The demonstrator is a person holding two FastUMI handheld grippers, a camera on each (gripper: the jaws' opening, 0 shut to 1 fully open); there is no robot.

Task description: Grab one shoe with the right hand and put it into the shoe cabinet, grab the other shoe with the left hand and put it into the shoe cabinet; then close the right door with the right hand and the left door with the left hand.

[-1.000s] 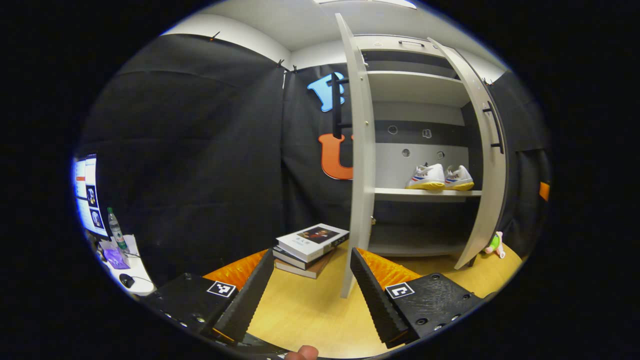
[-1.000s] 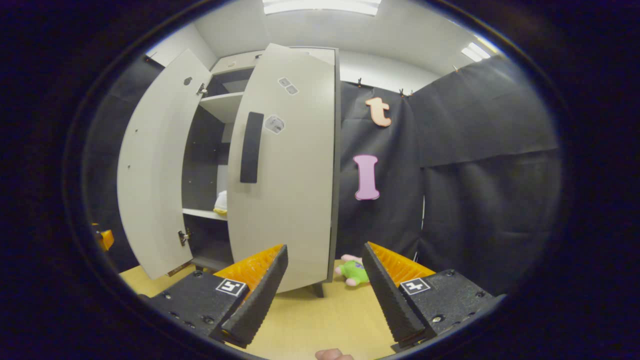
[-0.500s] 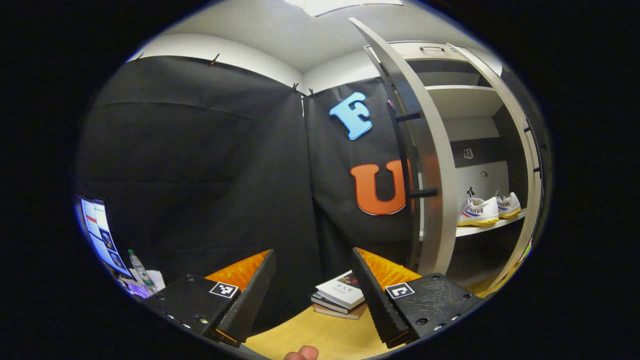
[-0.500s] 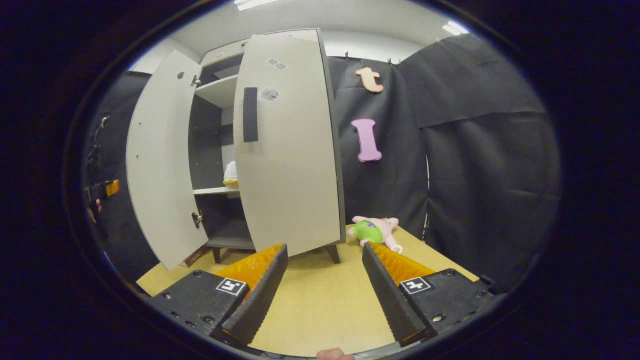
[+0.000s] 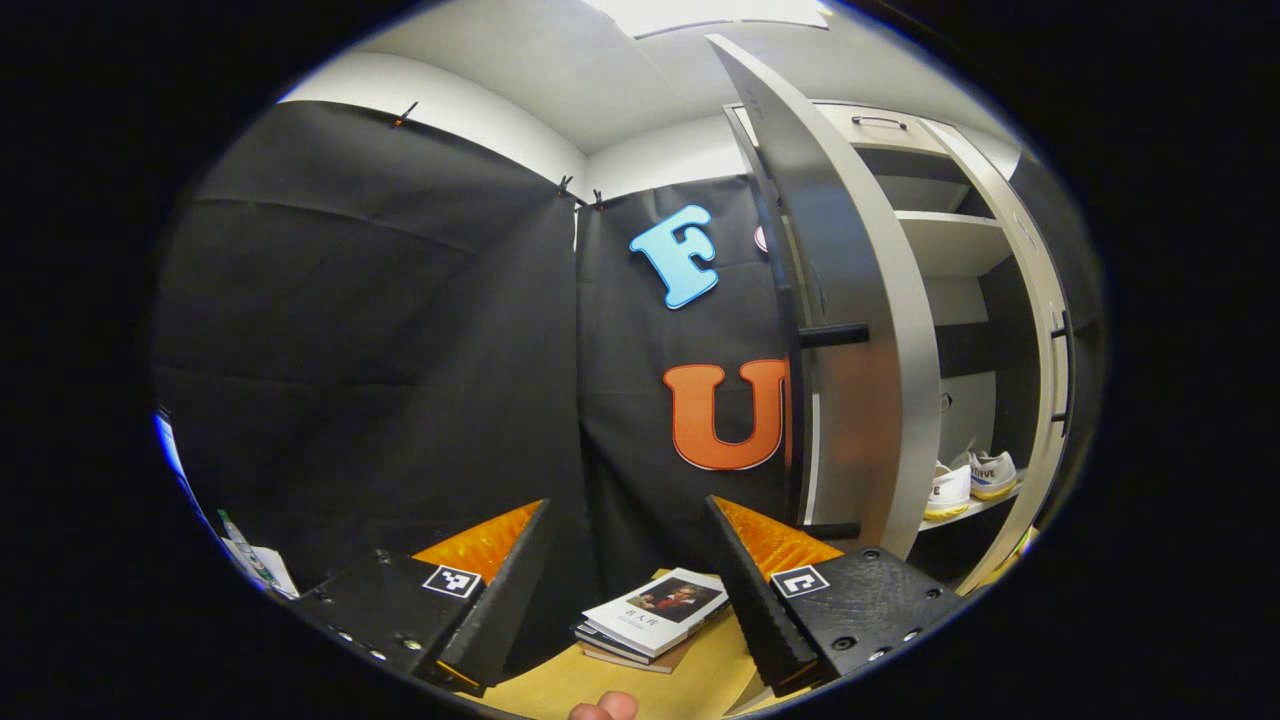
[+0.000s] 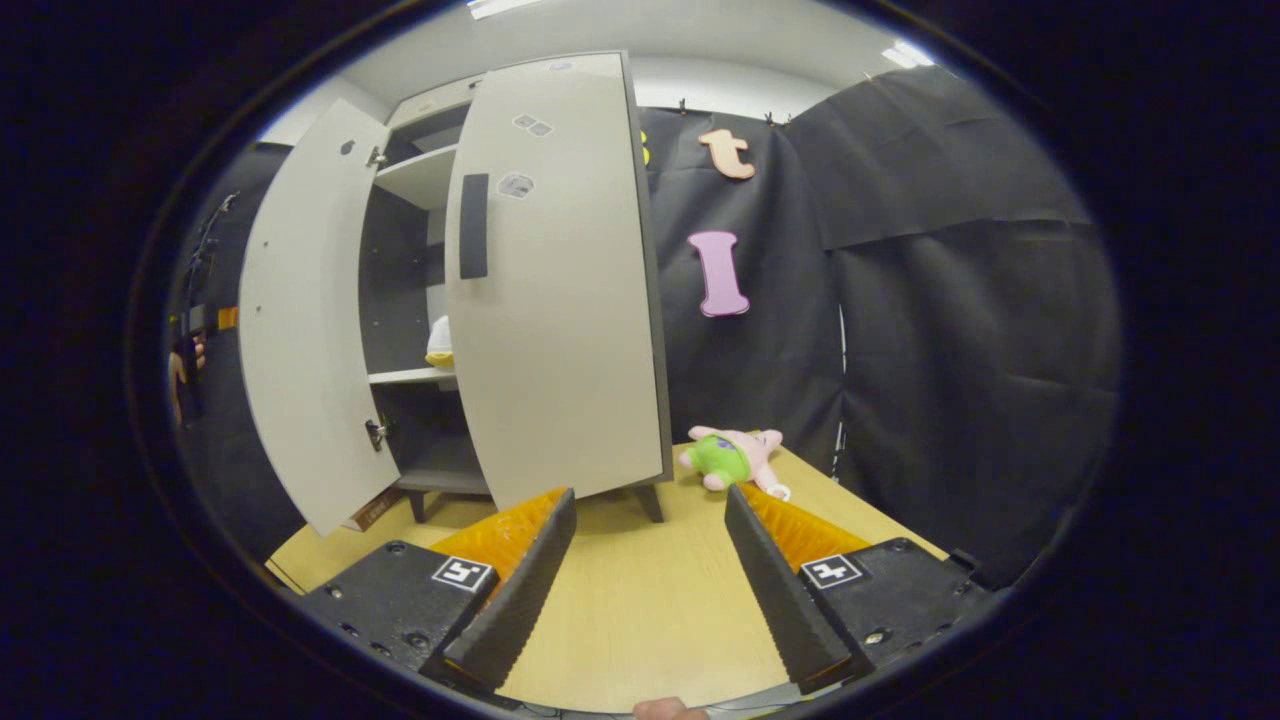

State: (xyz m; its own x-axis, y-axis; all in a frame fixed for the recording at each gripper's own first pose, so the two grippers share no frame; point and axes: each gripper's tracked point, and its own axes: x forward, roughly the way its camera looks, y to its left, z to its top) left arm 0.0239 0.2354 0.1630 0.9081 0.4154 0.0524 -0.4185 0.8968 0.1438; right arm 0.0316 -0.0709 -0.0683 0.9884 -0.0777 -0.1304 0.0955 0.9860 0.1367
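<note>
Tabletop point(image 6: 640, 590) bears books point(image 5: 655, 617) and plush toy point(image 6: 733, 458); both claws point(image 5: 628, 590) point(image 6: 648, 590) gape wide, empty.

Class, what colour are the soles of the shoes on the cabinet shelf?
Yellow soles on the white shoes, best seen in the left gripper view.

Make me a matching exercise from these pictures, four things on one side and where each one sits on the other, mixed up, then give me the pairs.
Things:
1. shoes
2. stack of books
3. plush toy
4. right door handle

Places:
A. on the tabletop beside the cabinet's right door
B. on a shelf inside the cabinet
C. on the outer face of the door
D. on the tabletop outside the left door

Pairs: 1-B, 2-D, 3-A, 4-C
</note>
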